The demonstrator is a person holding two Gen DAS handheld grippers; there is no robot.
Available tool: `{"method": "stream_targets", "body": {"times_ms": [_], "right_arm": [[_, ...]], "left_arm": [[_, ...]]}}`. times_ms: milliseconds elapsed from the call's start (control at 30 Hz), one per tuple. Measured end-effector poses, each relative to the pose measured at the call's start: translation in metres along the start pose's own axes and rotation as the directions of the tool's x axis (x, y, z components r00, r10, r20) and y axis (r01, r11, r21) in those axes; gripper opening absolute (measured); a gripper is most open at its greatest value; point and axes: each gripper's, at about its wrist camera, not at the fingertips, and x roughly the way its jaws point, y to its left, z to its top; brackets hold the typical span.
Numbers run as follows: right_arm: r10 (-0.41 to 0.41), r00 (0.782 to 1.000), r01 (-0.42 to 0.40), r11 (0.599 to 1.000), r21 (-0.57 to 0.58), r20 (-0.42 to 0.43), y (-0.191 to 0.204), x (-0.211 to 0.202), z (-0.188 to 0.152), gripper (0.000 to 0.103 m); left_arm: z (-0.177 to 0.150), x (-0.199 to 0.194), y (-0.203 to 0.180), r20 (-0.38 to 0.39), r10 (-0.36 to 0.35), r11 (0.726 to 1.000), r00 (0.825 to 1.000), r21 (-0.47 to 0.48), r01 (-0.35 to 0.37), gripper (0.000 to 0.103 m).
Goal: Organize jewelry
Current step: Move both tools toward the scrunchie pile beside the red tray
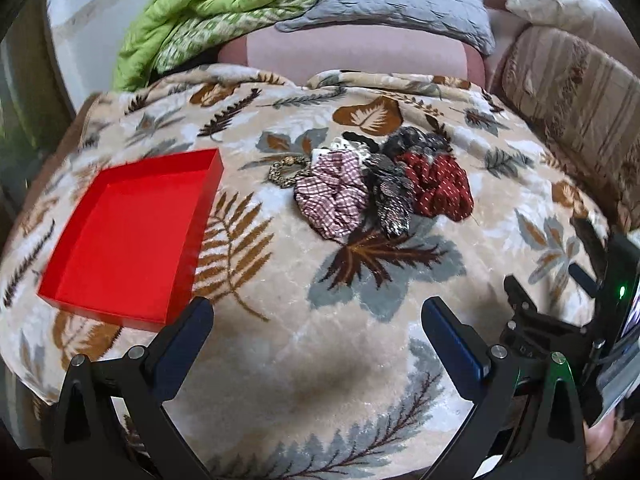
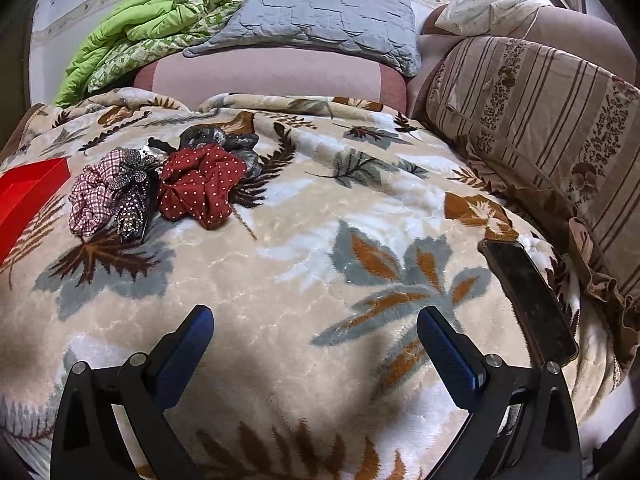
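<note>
An empty red tray lies on the leaf-patterned blanket at the left; its corner shows in the right wrist view. Right of it is a pile: a gold chain bracelet, a pink checked scrunchie, a beaded leaf-shaped hair clip, a dark red dotted scrunchie and a grey scrunchie. My left gripper is open and empty, nearer than the pile. My right gripper is open and empty over bare blanket, right of the pile.
A black phone lies on the blanket at the right. A striped cushion borders the right side. A grey pillow and a green quilt lie at the back. The right gripper's body shows in the left wrist view.
</note>
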Motion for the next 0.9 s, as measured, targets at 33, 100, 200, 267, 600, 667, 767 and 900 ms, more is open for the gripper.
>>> {"method": "stream_targets", "body": {"times_ms": [33, 100, 200, 267, 600, 667, 767, 900], "right_arm": [[0.005, 1.0, -0.005, 1.0, 0.0, -0.003, 0.001, 0.001, 0.0, 0.103], [0.01, 1.0, -0.01, 1.0, 0.0, -0.006, 0.002, 0.002, 0.0, 0.103], [0.016, 1.0, -0.016, 1.0, 0.003, -0.009, 0.003, 0.004, 0.001, 0.103], [0.022, 1.0, -0.022, 1.0, 0.004, -0.01, 0.004, 0.006, 0.001, 0.103], [0.052, 0.999, -0.052, 0.999, 0.007, -0.015, 0.007, 0.007, 0.004, 0.095], [0.062, 0.998, -0.062, 0.998, 0.003, -0.018, 0.009, 0.007, 0.003, 0.093], [0.059, 0.998, -0.059, 0.998, -0.009, 0.003, 0.011, 0.003, 0.004, 0.092], [0.085, 0.996, -0.085, 0.996, 0.005, 0.006, 0.008, 0.0, 0.006, 0.091]], "left_arm": [[0.001, 0.001, 0.004, 0.002, 0.008, 1.0, 1.0, -0.011, -0.008, 0.103], [0.003, 0.003, 0.013, 0.004, 0.042, 0.999, 0.999, -0.03, -0.042, 0.103], [0.004, 0.008, 0.024, -0.003, 0.08, 0.995, 0.997, -0.055, -0.08, 0.103], [0.005, 0.01, 0.028, -0.013, 0.093, 0.994, 0.996, -0.06, -0.093, 0.103], [0.011, 0.004, 0.019, 0.051, 0.11, 0.994, 0.993, 0.012, -0.111, 0.1], [0.009, 0.008, 0.015, 0.037, 0.107, 0.994, 0.994, 0.017, -0.107, 0.1], [0.008, 0.011, 0.009, 0.034, 0.119, 0.992, 0.992, 0.047, -0.121, 0.1], [0.012, 0.007, 0.007, 0.045, 0.12, 0.99, 0.992, 0.067, -0.123, 0.1]]}}
